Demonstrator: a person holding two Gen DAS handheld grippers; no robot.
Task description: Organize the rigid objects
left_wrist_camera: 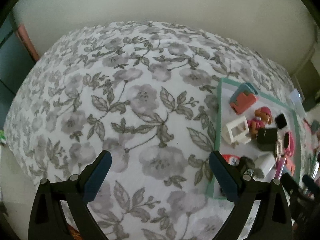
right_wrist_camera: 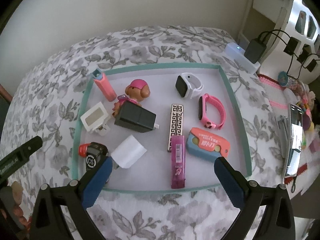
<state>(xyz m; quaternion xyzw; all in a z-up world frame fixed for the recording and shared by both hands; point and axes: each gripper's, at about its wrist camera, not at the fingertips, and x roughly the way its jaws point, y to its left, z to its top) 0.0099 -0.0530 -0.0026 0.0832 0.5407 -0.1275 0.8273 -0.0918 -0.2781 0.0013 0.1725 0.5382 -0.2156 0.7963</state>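
A shallow tray with a teal rim (right_wrist_camera: 160,65) lies on a floral cloth (left_wrist_camera: 120,100). In it are a toy dog (right_wrist_camera: 138,90), a black charger (right_wrist_camera: 136,120), a white charger (right_wrist_camera: 129,154), a white watch (right_wrist_camera: 188,85), a pink watch (right_wrist_camera: 212,112), a patterned bar (right_wrist_camera: 176,120), a purple case (right_wrist_camera: 177,160) and an orange-blue cutter (right_wrist_camera: 208,144). My right gripper (right_wrist_camera: 163,161) hangs open above the tray's near edge, holding nothing. My left gripper (left_wrist_camera: 160,154) is open and bare over the cloth, left of the tray (left_wrist_camera: 219,110).
A white frame (right_wrist_camera: 95,118), a pink case (right_wrist_camera: 105,86) and a black counter (right_wrist_camera: 94,154) sit at the tray's left side. A power strip with a black adapter (right_wrist_camera: 255,49) and a phone (right_wrist_camera: 294,138) lie to the right. A wall stands behind the table.
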